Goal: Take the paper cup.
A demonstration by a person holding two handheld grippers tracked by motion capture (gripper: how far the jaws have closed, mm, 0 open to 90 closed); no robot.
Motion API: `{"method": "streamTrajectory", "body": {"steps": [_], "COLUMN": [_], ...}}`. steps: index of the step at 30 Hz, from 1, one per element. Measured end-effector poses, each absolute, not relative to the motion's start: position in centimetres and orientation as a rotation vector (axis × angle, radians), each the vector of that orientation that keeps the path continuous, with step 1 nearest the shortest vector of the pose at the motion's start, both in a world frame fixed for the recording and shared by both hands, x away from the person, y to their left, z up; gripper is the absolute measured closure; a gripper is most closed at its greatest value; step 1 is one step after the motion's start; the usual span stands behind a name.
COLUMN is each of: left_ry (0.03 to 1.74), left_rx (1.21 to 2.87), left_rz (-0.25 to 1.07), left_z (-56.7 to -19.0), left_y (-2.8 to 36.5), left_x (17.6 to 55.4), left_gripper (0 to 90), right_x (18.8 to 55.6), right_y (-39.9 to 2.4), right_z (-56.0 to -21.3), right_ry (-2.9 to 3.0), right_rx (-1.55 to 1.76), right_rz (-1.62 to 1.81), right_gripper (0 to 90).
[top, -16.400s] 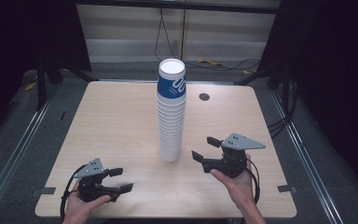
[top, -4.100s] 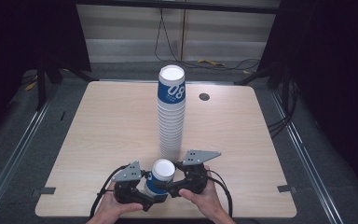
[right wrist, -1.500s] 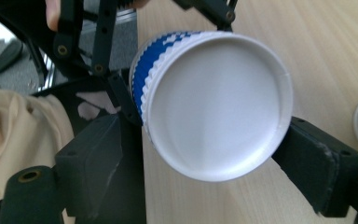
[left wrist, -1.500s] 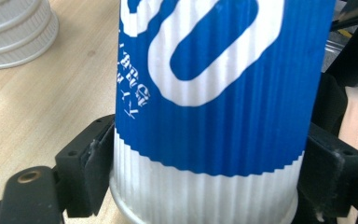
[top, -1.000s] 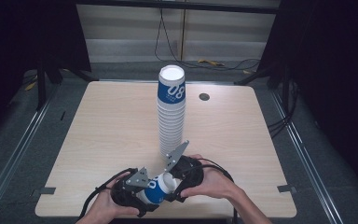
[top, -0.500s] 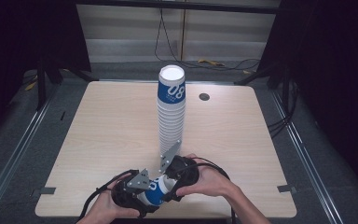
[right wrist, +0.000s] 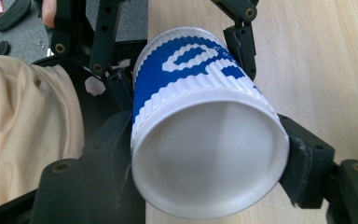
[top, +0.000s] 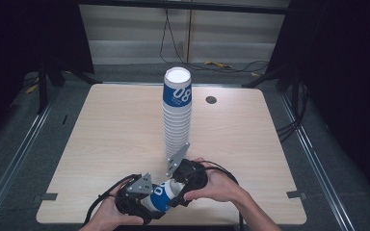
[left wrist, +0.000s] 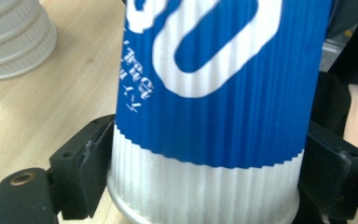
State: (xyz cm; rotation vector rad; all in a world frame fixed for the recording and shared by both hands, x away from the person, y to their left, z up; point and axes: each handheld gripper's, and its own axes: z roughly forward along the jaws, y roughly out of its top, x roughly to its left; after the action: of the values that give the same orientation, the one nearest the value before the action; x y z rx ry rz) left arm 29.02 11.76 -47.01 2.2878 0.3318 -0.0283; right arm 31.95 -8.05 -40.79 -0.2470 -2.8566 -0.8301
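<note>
Cup [top: 163,195] sits at the near edge of the table [top: 101,130], blue-and-white ribbed paper, lying tilted between both grippers. Both grippers are clamped on it.

Left gripper [top: 137,199]: jaws grasp the cup across its body. In the left gripper view the cup [left wrist: 214,112] stands between the two black jaws, pads pressed against the white ribbed band on either side, blue print above.

Right gripper [top: 183,180]: jaws have just been closing, and now they're clenched on the cup too. In the right gripper view the cup [right wrist: 205,154] faces the camera with one white round end, the pads touching its rim left and right. Farther off in that view the left gripper's jaws hold the blue part of the same cup.

High view: left hand [top: 108,216] and right hand [top: 217,187] come in from the bottom edge, grippers nearly touching each other, cables looped around them on the table.

Cup stack [top: 177,115]: tall upright column of the same cups, mid-table, just beyond the right gripper's grey plate. Its base also shows in the left gripper view at the upper left, apart from the held cup.

Small dark round spot [top: 211,100] on the table, right of the stack's top as seen from above.
</note>
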Motion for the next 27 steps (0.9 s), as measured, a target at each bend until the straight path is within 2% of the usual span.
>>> {"method": "streamTrajectory", "body": {"steps": [16, 27], "left_ry": [0.316, 0.354], "left_rx": [2.235, 2.093], "left_rz": [-0.012, -0.002], "left_z": [-46.6, -45.7], "left_y": [12.0, 13.1], "left_x": [28.7, 29.2], "left_gripper": [16.1, 15.7], "right_x": [32.0, 31.9], "right_y": [-8.0, -8.5], "right_z": [-40.9, -41.0], "right_ry": [-2.861, -2.894], "right_rx": [-0.243, -0.285], "right_rz": [-0.816, -0.779], "right_gripper": [28.9, 28.9]}}
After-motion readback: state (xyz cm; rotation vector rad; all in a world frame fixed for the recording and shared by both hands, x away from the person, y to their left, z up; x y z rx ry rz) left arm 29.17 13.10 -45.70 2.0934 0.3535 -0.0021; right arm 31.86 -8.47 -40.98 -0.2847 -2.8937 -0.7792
